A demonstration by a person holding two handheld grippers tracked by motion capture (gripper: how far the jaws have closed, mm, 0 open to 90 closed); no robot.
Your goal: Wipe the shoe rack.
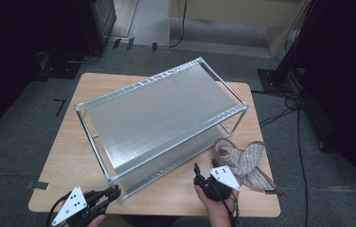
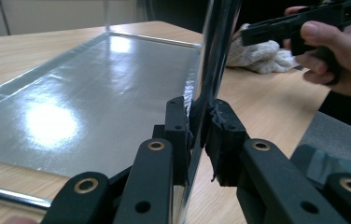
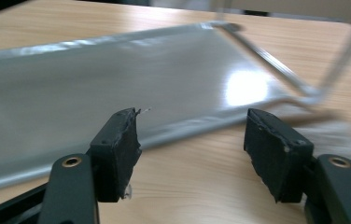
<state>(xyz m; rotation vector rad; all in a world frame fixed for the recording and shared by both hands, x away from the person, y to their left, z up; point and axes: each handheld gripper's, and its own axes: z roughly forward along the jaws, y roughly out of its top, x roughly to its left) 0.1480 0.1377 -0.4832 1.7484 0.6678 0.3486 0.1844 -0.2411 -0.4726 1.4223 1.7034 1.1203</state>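
The left gripper (image 1: 112,193) is clamping the near corner post (image 2: 206,93) of the two-tier metal shelf (image 1: 162,113), which is standing on the wooden table (image 1: 72,156); the left gripper view is showing its pads (image 2: 220,126) pressing the post from both sides. The right gripper (image 1: 203,166) is hovering with jaws apart and nothing between them, near the shelf's lower tier (image 3: 117,79). The high view is showing a crumpled cloth (image 1: 244,161) lying just beside this gripper.

From my station: the rack post (image 2: 211,70) between the left gripper (image 2: 200,133) pads is cut off at the top edge. Right of the right gripper (image 3: 192,149), the cloth (image 3: 337,135) is blurred, as is the rack's far corner (image 3: 318,88).
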